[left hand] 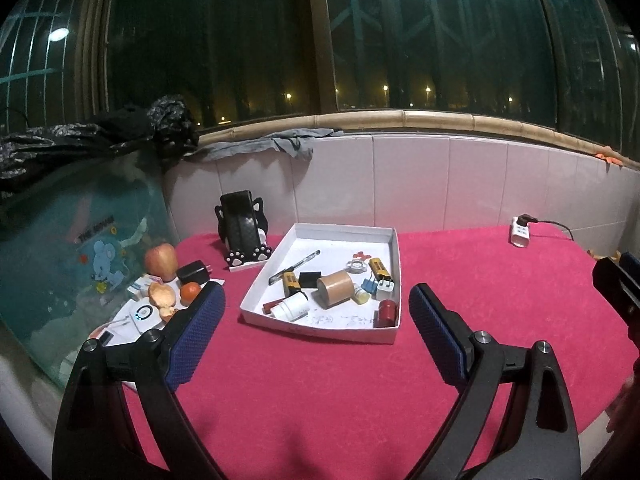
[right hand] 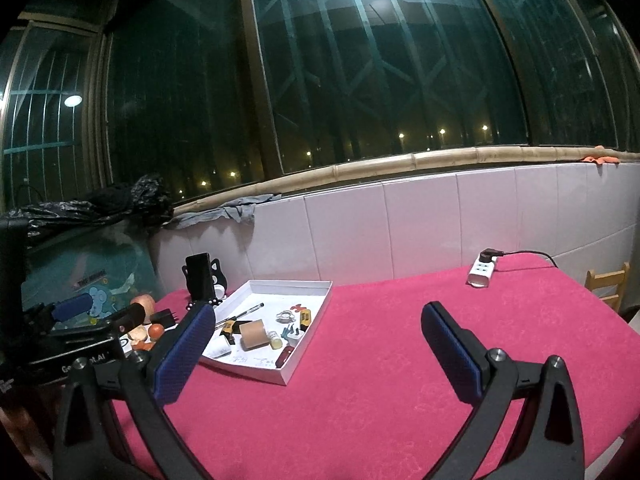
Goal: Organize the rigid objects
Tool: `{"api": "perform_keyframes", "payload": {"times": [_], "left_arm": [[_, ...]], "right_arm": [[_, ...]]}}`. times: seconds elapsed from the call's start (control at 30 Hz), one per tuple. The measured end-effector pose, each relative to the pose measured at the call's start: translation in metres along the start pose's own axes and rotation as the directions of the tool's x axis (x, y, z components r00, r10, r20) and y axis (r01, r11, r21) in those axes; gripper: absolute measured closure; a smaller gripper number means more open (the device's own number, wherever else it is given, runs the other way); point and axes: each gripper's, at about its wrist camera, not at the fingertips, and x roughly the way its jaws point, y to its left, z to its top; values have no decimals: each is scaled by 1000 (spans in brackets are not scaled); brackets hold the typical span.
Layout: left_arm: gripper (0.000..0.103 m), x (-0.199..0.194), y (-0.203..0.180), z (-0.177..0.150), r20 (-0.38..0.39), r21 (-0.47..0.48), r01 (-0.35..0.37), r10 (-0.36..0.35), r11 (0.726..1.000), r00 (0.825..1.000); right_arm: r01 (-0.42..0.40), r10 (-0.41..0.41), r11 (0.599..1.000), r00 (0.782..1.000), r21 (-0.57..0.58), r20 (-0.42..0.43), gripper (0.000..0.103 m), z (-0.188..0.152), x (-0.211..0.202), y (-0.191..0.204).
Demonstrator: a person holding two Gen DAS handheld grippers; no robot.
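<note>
1. A white tray (left hand: pixel 390 240) is seen on the red cloth (left hand: pixel 340 392), near the tiled wall.
2. Many small rigid things are already held in the tray: a tape roll (left hand: pixel 334 289), a pen (left hand: pixel 295 266), a yellow battery (left hand: pixel 380 268), a white plug (left hand: pixel 385 289), a white bottle (left hand: pixel 291 307), a dark red cylinder (left hand: pixel 386 312) and some clips.
3. These things are heaped loosely, some touching, none lined up; whether further sorting inside the tray is wanted cannot be told.
4. The cloth around the tray is seen bare, apart from a power strip (left hand: pixel 520 234) well away at the far right.
5. A cluster is left outside the tray on its left: an apple (left hand: pixel 161 261), a black charger (left hand: pixel 194 272), an orange (left hand: pixel 190 292), peel and small white devices. Of these, the charger is judged the likeliest rigid item left to move.
6. A phone stand (left hand: pixel 240 232) is seen just beyond the tray's far left corner.
7. The left gripper (left hand: pixel 316 312) is held spread wide with nothing between its fingers, short of the tray.
8. The right gripper (right hand: pixel 316 336) is likewise spread and empty, above bare cloth right of the tray.
9. The task is judged mostly done, or paused between picks.
</note>
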Motion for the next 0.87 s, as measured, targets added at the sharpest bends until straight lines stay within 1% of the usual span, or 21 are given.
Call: {"api": "perform_keyframes", "payload": {"times": [0.57, 0.87], "left_arm": [[9, 7, 4, -2, -35, -27, 24, -25, 999, 999], [9, 9, 5, -3, -30, -25, 37, -38, 999, 999]], "right_arm": [[-2, 2, 1000, 1000, 5, -20, 0, -3, -1, 0], [-1, 2, 1000, 999, 14, -38, 0, -5, 3, -2]]}}
